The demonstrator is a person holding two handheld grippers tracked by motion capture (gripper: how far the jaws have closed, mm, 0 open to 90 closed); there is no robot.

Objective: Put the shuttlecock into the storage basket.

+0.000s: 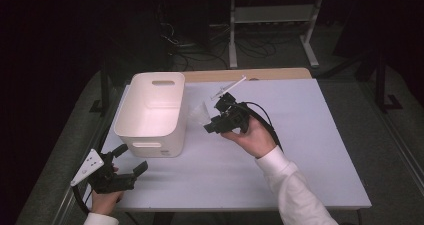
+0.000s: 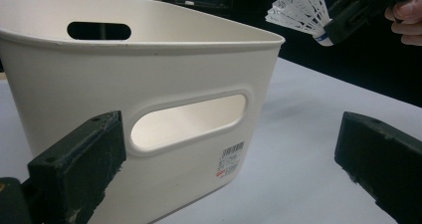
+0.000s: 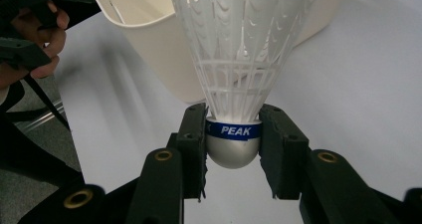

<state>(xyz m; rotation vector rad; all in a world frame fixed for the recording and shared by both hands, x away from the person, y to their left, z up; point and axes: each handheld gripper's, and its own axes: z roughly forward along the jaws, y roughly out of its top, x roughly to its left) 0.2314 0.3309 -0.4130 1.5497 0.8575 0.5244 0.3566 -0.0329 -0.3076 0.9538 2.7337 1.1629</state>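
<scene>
White bin (image 1: 150, 112): right tongs (image 3: 233, 144) clamp shuttlecock (image 3: 239, 50) by its cork beside rim, seemingly for dropping in; left tongs (image 2: 219, 169) gape, empty, nearby.

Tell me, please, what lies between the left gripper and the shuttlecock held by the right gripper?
The white bin lies between them. In the high view it stands on the table between the left gripper and the shuttlecock, which the right gripper holds beside its right wall.

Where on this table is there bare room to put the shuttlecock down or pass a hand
Widest bare stretch: the table's right side, from the right gripper out to the right edge. Another: the near strip between the left gripper and the white sleeve. Crowded: the left part, where the white bin stands, with the shuttlecock held just beside it.
</scene>
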